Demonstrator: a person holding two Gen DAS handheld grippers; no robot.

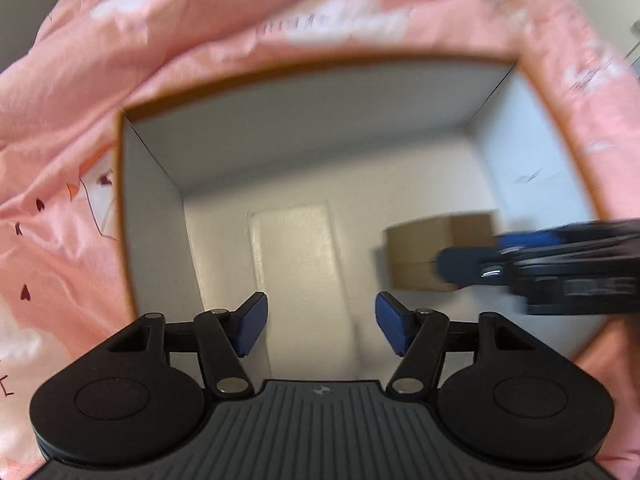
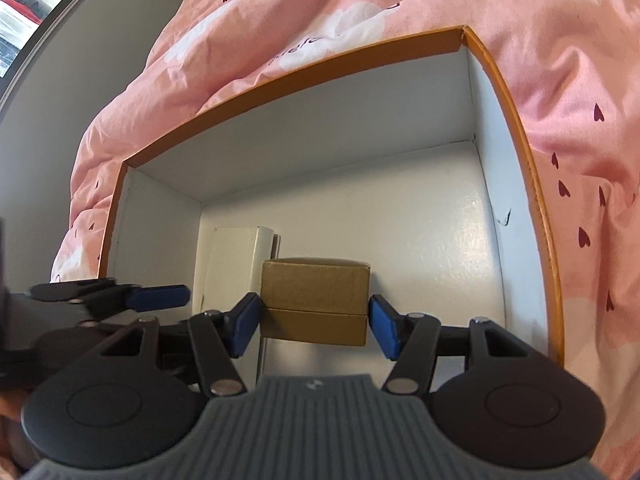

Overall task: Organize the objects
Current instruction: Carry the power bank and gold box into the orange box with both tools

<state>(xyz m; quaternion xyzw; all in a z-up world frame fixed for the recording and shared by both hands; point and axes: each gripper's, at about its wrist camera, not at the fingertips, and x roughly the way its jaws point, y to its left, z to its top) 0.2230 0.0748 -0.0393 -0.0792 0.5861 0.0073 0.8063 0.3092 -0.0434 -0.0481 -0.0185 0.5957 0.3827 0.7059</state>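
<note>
two grippers work over one big open box with an orange rim (image 2: 516,120) and white inside, sitting on a pink bedcover (image 2: 580,80) printed with small dark hearts and white shapes.

right wrist view, nearest first: right gripper (image 2: 313,326) points down into the box with a small gold box (image 2: 316,304) between its blue pads (image 2: 244,324). left pad looks to be touching the gold box's side; right pad sits just beside the other side with what looks like a thin gap, so cannot tell if it is truly clamped or only bracketing. the gold box has a lid seam across its middle and sits low in the box, near the front. just behind and left of it a flat white box (image 2: 236,264) lies on the floor of the big box. left gripper (image 2: 156,298) enters from the left edge, one blue finger showing side-on.

left wrist view, blurry: left gripper (image 1: 320,324) hangs over the big box (image 1: 128,200), jaws fairly wide apart, nothing between the blue pads (image 1: 252,328). below the gap lies the white box (image 1: 296,264) on the floor. to the right the gold box (image 1: 436,256) with the right gripper (image 1: 520,256) coming in from the right edge, smeared. farther out, the box's back wall, then pink bedcover (image 1: 200,40) all round.

far left in right view: grey wall, window corner (image 2: 28,12).
</note>
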